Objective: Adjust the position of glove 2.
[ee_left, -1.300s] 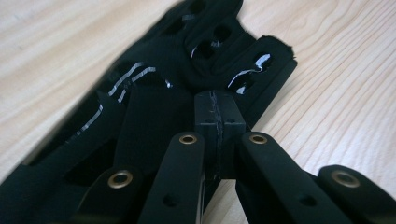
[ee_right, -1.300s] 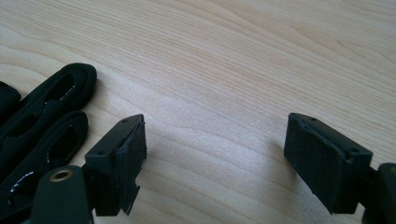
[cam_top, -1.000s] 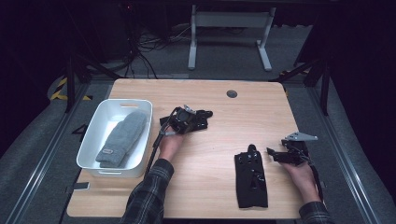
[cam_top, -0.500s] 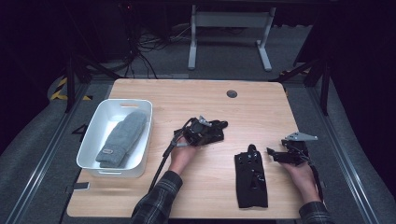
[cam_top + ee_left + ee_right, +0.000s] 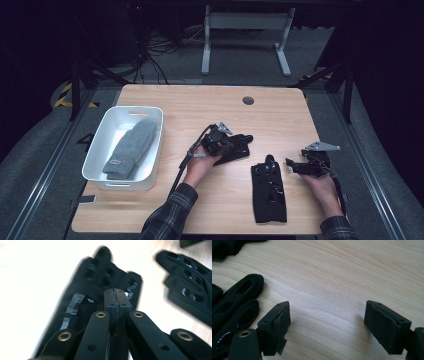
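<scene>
My left gripper (image 5: 231, 144) is near the table's middle, shut on a black perforated glove (image 5: 242, 149). In the left gripper view the jaws (image 5: 116, 298) are pressed together over that glove (image 5: 97, 280), which lies spread on the wood beyond them. A second black glove (image 5: 269, 190) lies flat nearer the front edge, seen also as the glove (image 5: 190, 295) at that view's right. My right gripper (image 5: 292, 166) rests just right of it, open; its jaws (image 5: 325, 322) stand wide apart over bare wood, with that glove's fingers (image 5: 234, 302) at the left.
A white bin (image 5: 100, 150) stands at the table's left with a grey mitten (image 5: 131, 147) inside. A round cable hole (image 5: 248, 100) sits near the far edge. The table (image 5: 200, 110) ends close behind my right hand.
My left gripper has carried the black glove rightwards, from beside the white bin to the table's middle, closer to the other glove. The right gripper has stayed put.
</scene>
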Available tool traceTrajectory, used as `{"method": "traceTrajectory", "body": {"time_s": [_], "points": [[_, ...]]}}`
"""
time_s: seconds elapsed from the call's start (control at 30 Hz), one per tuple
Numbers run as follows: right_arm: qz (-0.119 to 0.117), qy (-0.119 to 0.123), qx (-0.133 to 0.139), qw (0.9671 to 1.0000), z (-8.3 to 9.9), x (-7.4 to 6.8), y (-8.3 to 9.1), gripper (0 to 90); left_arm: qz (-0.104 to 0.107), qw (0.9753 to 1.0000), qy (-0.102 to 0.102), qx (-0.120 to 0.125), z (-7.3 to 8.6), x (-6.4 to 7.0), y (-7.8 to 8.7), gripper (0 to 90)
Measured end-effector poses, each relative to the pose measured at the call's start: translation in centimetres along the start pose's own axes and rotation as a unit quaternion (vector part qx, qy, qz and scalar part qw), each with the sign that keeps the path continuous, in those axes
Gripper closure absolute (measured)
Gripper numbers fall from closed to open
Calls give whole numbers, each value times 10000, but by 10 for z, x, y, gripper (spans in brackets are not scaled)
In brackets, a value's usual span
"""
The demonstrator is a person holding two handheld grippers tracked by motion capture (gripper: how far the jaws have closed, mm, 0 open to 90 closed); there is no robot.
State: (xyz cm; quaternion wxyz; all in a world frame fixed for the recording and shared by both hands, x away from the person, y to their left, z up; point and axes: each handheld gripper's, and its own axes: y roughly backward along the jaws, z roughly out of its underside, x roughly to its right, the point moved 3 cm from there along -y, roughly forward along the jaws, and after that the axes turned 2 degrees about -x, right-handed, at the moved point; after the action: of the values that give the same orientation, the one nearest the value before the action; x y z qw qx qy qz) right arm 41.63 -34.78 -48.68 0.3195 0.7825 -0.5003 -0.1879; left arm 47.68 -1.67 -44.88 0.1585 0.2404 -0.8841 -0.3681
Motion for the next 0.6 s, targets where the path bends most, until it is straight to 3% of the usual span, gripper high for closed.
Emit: {"method": "traceTrajectory", "body": {"time_s": [0.07, 0.2, 0.4, 0.6], "points": [[0, 0, -1, 10000, 0, 0, 0, 219, -125, 9999, 67, 28, -5, -14, 6, 900], [-1, -1, 0, 10000, 0, 0, 0, 218, -186, 9997, 152, 5, -8, -26, 6, 900], [-1, 0, 0, 10000, 0, 0, 0, 219, -197, 9994, 195, -188, -4, -32, -6, 900], [-6, -1, -5, 10000, 0, 0, 0, 219, -241, 9980, 154, -558, 5, -33, -25, 900]]}}
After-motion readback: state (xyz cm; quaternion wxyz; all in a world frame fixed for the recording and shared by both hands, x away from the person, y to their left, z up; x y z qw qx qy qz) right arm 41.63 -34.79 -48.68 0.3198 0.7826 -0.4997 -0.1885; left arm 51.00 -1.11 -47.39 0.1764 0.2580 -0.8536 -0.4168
